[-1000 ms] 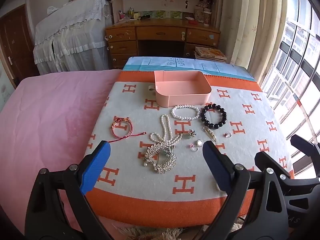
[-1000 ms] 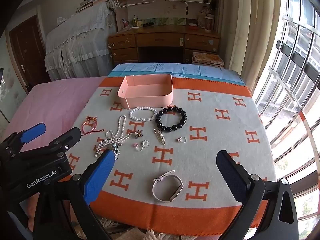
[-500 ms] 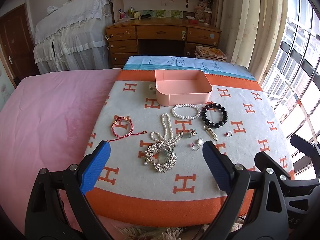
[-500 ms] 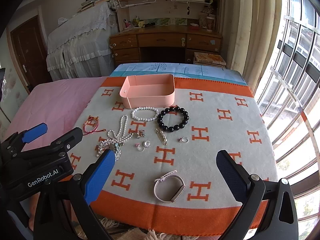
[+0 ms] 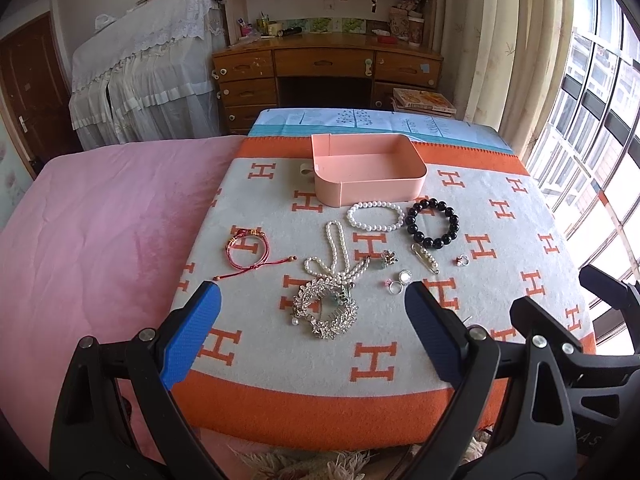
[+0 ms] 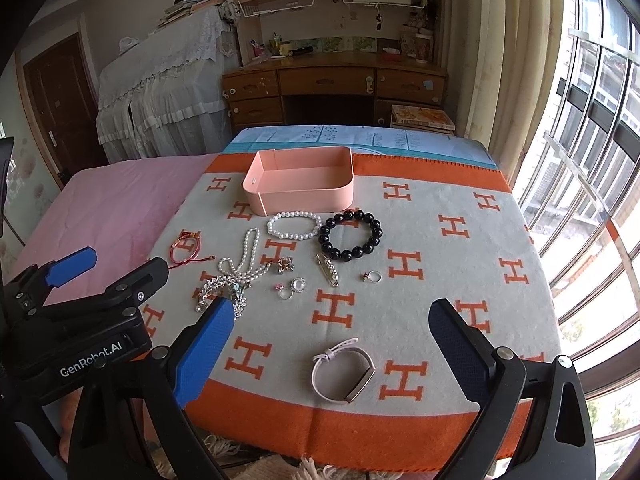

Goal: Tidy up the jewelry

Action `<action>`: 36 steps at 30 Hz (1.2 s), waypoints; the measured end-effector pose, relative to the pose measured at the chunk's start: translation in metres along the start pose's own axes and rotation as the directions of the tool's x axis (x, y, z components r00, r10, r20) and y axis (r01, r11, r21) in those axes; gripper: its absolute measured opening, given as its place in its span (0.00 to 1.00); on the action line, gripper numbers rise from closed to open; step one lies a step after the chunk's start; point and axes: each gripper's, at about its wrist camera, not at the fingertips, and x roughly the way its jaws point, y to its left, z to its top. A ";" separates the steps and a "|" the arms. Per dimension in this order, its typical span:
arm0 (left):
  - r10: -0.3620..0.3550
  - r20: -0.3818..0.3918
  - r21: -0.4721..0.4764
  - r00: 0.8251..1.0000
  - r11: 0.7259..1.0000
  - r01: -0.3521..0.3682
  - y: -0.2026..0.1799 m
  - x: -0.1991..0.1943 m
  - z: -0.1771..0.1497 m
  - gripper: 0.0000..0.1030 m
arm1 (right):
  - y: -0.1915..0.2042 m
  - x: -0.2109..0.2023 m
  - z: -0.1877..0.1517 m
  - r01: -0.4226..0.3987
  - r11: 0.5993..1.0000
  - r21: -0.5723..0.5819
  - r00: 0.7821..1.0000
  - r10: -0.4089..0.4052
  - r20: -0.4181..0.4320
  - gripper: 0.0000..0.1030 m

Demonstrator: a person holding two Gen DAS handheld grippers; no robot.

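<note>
An empty pink box (image 5: pixel 367 167) (image 6: pixel 301 181) stands at the far side of the H-patterned blanket. In front of it lie a white pearl bracelet (image 5: pixel 375 217) (image 6: pixel 294 225), a black bead bracelet (image 5: pixel 433 223) (image 6: pixel 351 235), a pearl necklace (image 5: pixel 335 256), a rhinestone hairpiece (image 5: pixel 325 309), a red cord bracelet (image 5: pixel 248 249), a pin (image 5: pixel 425 258), several rings (image 5: pixel 400 282) and a white watch (image 6: pixel 343 369). My left gripper (image 5: pixel 312 330) is open above the near edge, short of the hairpiece. My right gripper (image 6: pixel 334 350) is open, the watch between its fingers in view.
The blanket (image 5: pixel 520 248) covers a low surface beside a pink bedsheet (image 5: pixel 92 240). A wooden desk (image 5: pixel 326 68) and a cloth-covered piano (image 5: pixel 148 76) stand behind. Windows (image 5: pixel 600 92) run along the right.
Both grippers have edged slightly forward and up; the jewelry sits a little lower in both views. Nothing on the blanket has moved.
</note>
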 end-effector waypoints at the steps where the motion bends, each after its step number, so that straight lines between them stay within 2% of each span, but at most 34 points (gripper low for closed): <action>1: 0.000 -0.002 0.003 1.000 1.000 0.000 -0.001 0.001 -0.001 0.90 | 0.000 0.001 0.000 -0.003 1.000 0.002 1.000 0.003 -0.002 0.93; 18: 0.004 -0.009 0.010 1.000 1.000 -0.004 -0.008 0.007 -0.008 0.90 | -0.003 0.011 -0.001 -0.023 1.000 0.010 0.999 0.023 -0.024 0.85; 28: -0.023 -0.015 0.001 1.000 1.000 0.023 -0.008 0.010 -0.010 0.90 | 0.000 0.017 -0.001 -0.036 0.999 0.006 0.998 0.036 -0.041 0.80; 33: -0.049 -0.016 -0.018 0.999 0.999 0.049 0.006 0.014 0.000 0.89 | -0.002 0.020 0.004 -0.050 0.999 0.021 0.998 0.051 -0.046 0.77; 36: -0.026 -0.019 0.038 0.999 0.999 0.026 0.013 0.012 0.013 0.89 | -0.008 0.021 0.009 -0.064 0.997 0.039 0.996 0.066 -0.058 0.75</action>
